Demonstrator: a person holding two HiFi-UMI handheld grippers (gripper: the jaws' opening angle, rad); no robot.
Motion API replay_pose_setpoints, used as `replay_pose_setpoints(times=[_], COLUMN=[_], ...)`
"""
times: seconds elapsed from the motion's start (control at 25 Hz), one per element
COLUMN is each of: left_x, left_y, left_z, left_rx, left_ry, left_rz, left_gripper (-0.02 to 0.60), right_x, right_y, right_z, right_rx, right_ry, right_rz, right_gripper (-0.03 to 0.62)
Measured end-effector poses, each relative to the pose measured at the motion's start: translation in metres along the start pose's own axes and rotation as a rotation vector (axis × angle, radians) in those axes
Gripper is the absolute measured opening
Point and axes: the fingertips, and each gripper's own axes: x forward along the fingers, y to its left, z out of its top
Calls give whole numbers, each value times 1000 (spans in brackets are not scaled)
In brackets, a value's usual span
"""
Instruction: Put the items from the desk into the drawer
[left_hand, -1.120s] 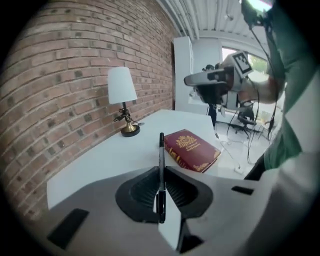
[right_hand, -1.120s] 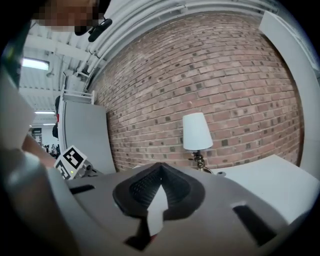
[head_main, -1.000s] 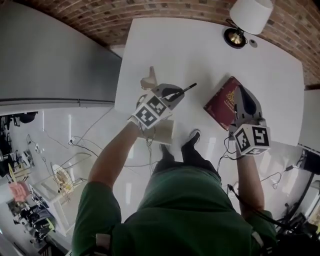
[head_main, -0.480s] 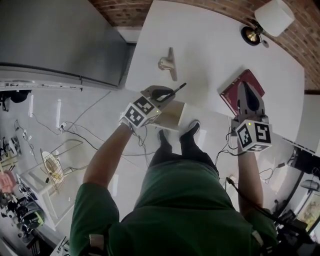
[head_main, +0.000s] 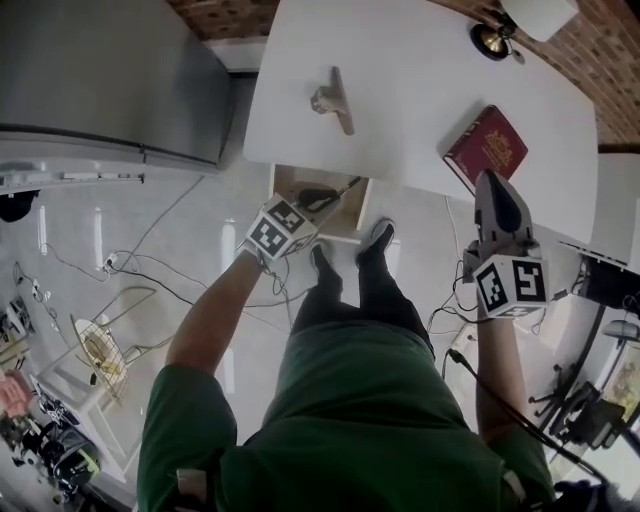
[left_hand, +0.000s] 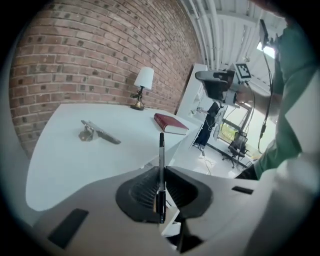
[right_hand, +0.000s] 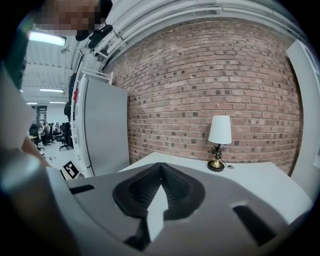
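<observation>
Over the open drawer (head_main: 352, 226), the left tongs (head_main: 318, 197) are clamped on the pen (head_main: 347, 185). Right of the drawer, the right tongs (head_main: 497, 185) hang closed and empty. Advised: lower the pen flat inside the drawer before easing the tongs apart.

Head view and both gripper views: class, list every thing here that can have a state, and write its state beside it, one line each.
Drawer: pulled open.
Left tongs: shut on the pen.
Pen: clamped, over the open drawer, not yet released.
Right tongs: shut, nothing between them.
Red book: closed, lying flat on the desk.
Lamp: standing upright; lit or not, cannot tell.
</observation>
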Motion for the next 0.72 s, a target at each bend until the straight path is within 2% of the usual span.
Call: replay_pose_setpoints(times=[0.2,0.48,0.72], left_x=[31,82,123], left_y=[8,34,47], left_z=[-63,-111,-132], left_rx=[-31,-89,-96], left_ry=[128,232,277], left_rz=[-3,45,56], left_gripper=[40,40,40], right_x=[-28,-46,-33], right_y=[2,-37,-43], right_z=[-18,-64,-96], right_rx=[4,47,92], right_ry=[40,75,84], right_rz=[-55,-161,-132], right_gripper=[5,4,4])
